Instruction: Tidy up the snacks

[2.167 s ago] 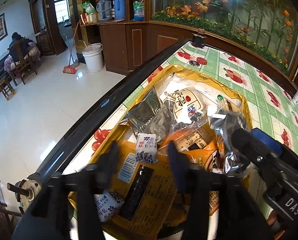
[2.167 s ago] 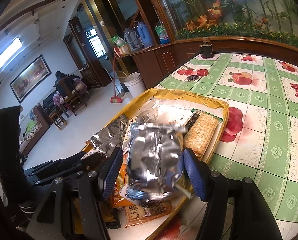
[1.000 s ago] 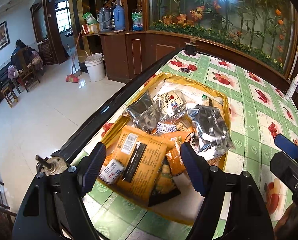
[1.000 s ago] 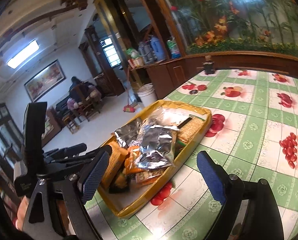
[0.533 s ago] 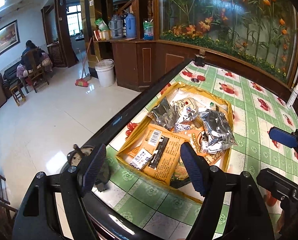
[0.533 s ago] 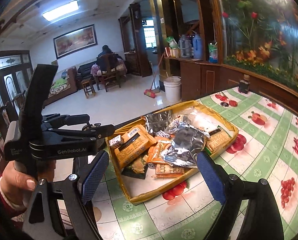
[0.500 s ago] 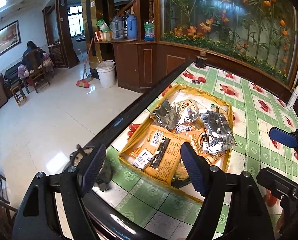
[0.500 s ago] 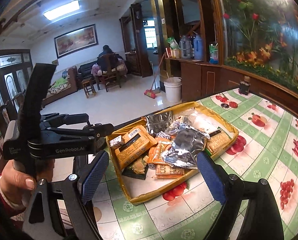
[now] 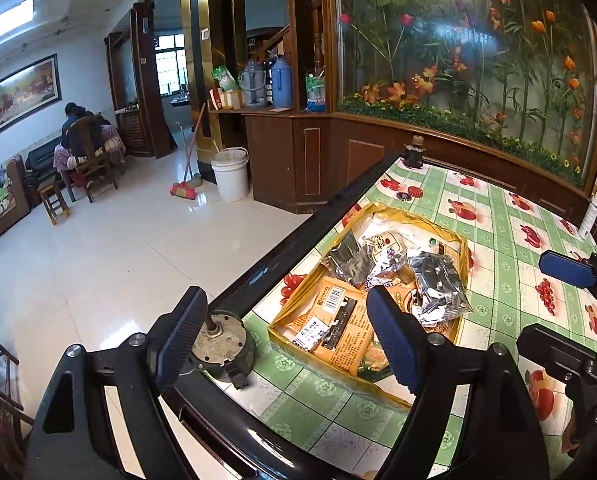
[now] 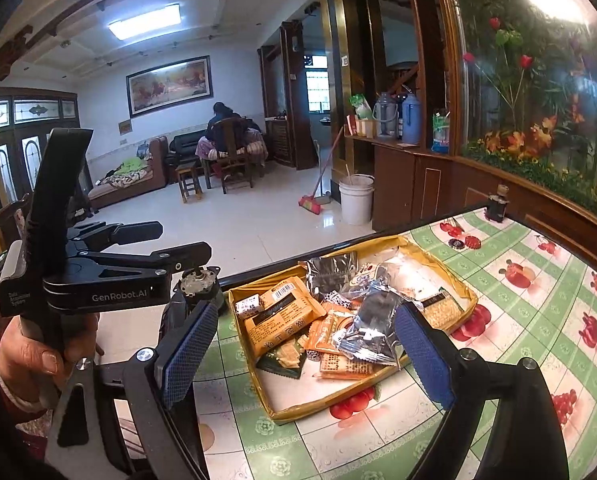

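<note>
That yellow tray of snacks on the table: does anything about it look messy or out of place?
The snack packets sit heaped at all angles in the yellow tray, not sorted. A crinkled silver packet lies tilted across the orange packets. Oddest is a small metal motor perched on the table's edge beside the tray. Nothing has spilled out.

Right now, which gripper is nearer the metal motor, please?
Left. The left gripper, empty jaws opening, hovers beside the metal motor; the right gripper is farther off, by the tray.
</note>
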The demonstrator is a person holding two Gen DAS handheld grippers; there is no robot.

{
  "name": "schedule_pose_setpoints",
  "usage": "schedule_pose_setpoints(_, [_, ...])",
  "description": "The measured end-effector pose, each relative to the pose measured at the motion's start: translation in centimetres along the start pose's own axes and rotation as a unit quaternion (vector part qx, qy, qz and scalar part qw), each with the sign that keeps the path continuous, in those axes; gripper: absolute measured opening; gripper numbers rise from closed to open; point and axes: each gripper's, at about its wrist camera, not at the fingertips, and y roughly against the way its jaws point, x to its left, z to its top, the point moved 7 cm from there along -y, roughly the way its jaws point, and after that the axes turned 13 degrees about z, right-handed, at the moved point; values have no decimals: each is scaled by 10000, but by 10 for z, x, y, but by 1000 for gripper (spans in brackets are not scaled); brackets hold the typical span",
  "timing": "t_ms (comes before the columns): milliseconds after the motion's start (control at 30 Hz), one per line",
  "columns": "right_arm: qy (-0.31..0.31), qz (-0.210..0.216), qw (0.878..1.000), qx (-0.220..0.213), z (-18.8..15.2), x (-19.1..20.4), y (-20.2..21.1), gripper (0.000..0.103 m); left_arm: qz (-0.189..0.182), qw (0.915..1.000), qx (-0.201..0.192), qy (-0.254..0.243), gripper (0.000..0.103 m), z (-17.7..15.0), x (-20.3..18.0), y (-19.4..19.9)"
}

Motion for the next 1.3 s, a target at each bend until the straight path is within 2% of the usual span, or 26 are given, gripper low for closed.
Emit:
schedule_pose_setpoints(400, [482, 67, 9986, 187, 3, 15, -1, 91, 207, 9993, -303, -44, 84, 0, 10, 14])
schedule_pose_setpoints(600, [683, 0, 9970, 365, 0, 17, -4, 92, 155, 9983, -540, -149, 84, -10, 20, 24])
schedule_pose_setpoints(767, [754, 47, 9965, 358, 3, 19, -3, 92, 429, 9966, -658, -234, 88, -11, 25, 27])
schedule_pose_setpoints(900, [811, 126, 9960, 351, 5, 22, -4, 92, 380, 9968, -656, -235, 88, -9, 25, 30])
schedule_pose_setpoints(1067, [952, 323, 9942, 379, 6, 27, -6, 92, 475, 9951, -810, -309, 88, -7, 26, 37])
schedule_pose_setpoints(1300, [1134, 503, 9911, 480, 7, 34, -11, 92, 531, 9946, -816, -362, 88, -10, 28, 40])
